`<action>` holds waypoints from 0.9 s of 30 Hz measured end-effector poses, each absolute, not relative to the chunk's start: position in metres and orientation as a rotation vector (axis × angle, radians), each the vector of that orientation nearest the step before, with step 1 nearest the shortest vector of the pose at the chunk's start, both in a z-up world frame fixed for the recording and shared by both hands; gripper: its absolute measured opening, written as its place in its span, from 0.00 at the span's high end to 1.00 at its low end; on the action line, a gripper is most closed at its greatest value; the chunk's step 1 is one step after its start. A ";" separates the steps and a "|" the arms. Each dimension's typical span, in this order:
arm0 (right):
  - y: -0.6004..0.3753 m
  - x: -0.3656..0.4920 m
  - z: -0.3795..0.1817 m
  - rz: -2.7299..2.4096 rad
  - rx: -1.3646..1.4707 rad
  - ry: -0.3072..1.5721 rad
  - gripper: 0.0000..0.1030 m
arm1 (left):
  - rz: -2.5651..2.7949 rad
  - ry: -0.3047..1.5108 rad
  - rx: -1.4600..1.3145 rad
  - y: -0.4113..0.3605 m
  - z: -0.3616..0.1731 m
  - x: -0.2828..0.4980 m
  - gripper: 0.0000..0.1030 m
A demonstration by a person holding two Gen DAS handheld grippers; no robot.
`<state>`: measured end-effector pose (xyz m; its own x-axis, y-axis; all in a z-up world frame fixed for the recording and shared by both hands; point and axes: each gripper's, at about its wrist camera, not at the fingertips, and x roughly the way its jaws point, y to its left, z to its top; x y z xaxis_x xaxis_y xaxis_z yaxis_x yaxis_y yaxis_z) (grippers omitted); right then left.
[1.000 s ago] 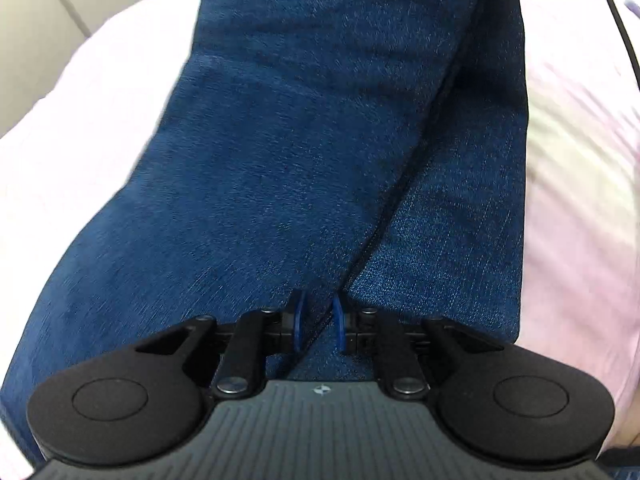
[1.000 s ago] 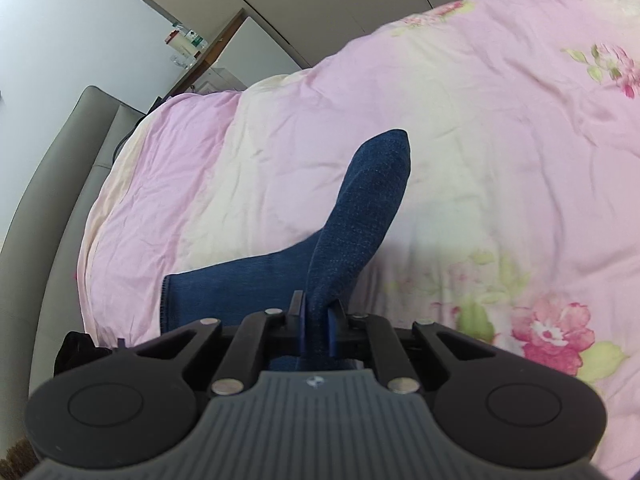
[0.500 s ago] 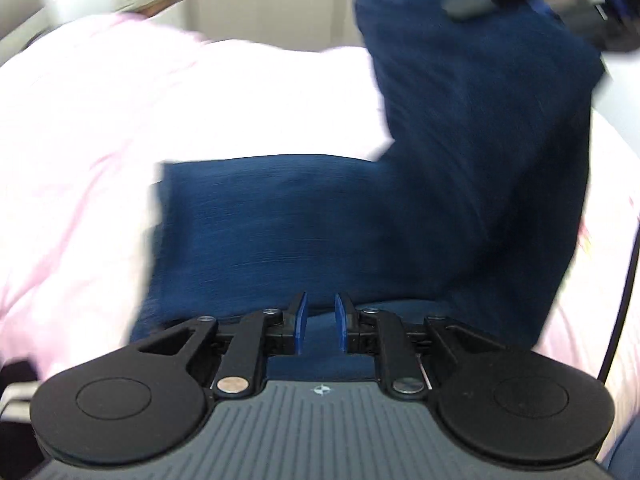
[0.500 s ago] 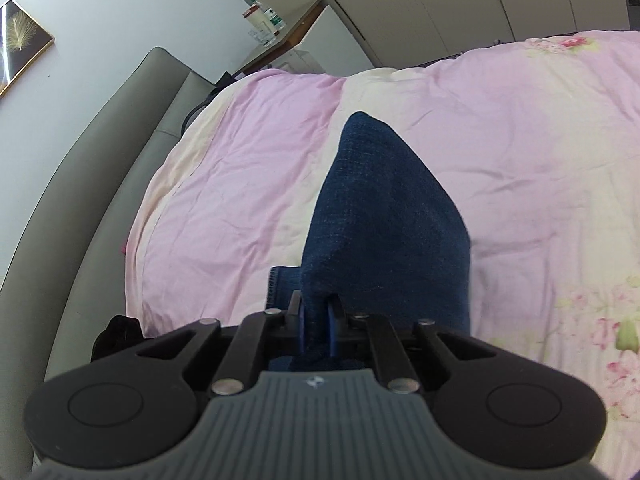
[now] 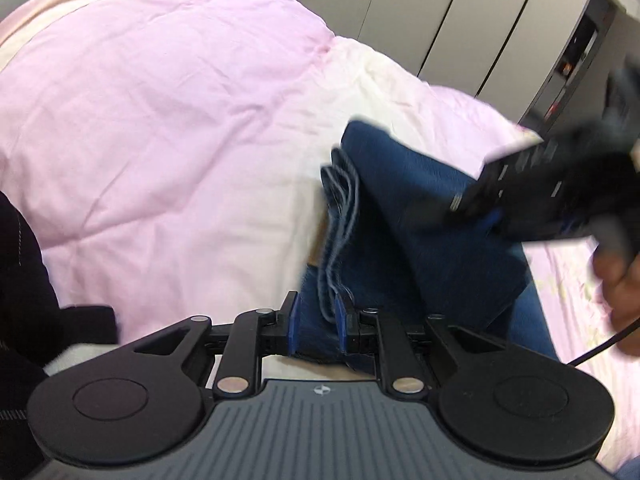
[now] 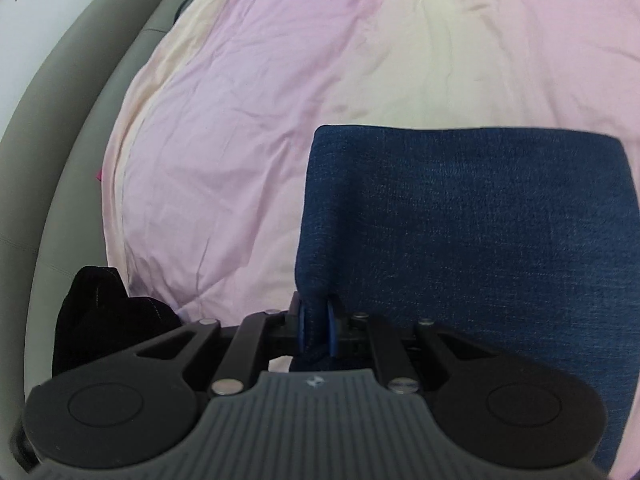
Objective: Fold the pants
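Note:
The dark blue jeans (image 5: pixel 420 216) lie folded on the pink and cream bedspread (image 5: pixel 160 120), their stitched hems stacked at the left edge. My left gripper (image 5: pixel 316 322) is shut on a thick bunch of that denim near the hems. In the right wrist view the jeans (image 6: pixel 480 232) spread as a broad flat panel, and my right gripper (image 6: pixel 315 330) is shut on the panel's near left corner. The right gripper also shows blurred in the left wrist view, above the jeans at the right, with a hand (image 5: pixel 616 280) under it.
A grey padded headboard (image 6: pixel 60 140) curves along the left of the bed. A black garment (image 6: pixel 104 312) lies at the bed's near left edge. White wardrobe doors (image 5: pixel 440 20) stand behind the bed. A thin black cable (image 5: pixel 600 348) trails near the hand.
Both grippers swung across the bed carrying denim. The lifted leg has come over and now lies as a flat panel. The left gripper rolled and now faces the hems.

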<state>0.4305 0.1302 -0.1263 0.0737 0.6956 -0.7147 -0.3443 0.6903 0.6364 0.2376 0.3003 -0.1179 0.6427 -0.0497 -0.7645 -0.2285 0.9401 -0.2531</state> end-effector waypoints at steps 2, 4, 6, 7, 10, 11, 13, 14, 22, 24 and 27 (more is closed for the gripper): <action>0.139 0.431 -0.140 0.794 0.330 1.291 0.93 | 0.081 0.865 -0.354 0.308 -0.112 0.240 0.81; 0.148 0.431 -0.153 0.780 0.318 1.303 0.89 | 0.065 0.857 -0.369 0.308 -0.106 0.242 0.81; 0.154 0.432 -0.163 0.765 0.327 1.322 0.84 | 0.036 0.855 -0.390 0.309 -0.101 0.246 0.79; 0.154 0.432 -0.165 0.769 0.333 1.323 0.82 | 0.023 0.856 -0.405 0.309 -0.098 0.246 0.73; 0.146 0.431 -0.156 0.810 0.339 1.304 0.74 | -0.008 0.851 -0.477 0.313 -0.101 0.252 0.57; 0.143 0.430 -0.150 0.817 0.347 1.293 0.73 | -0.014 0.846 -0.505 0.314 -0.103 0.254 0.55; 0.133 0.426 -0.138 0.824 0.341 1.261 0.69 | -0.025 0.841 -0.571 0.315 -0.104 0.256 0.43; 0.126 0.424 -0.130 0.825 0.327 1.239 0.68 | -0.027 0.845 -0.593 0.315 -0.105 0.257 0.41; 0.035 0.387 -0.109 0.730 0.111 1.065 0.67 | -0.035 0.925 -0.729 0.300 -0.137 0.267 0.34; 0.007 0.374 -0.118 0.704 0.082 1.052 0.67 | -0.064 0.924 -0.781 0.301 -0.142 0.269 0.51; -0.023 0.355 -0.133 0.682 0.044 1.034 0.75 | -0.059 0.930 -0.699 0.292 -0.132 0.270 0.77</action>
<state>0.3546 -0.0230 -0.1328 0.3262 0.5402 -0.7757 -0.4999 0.7951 0.3435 0.2698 0.2924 -0.1322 0.6128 -0.3364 -0.7151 -0.2436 0.7804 -0.5759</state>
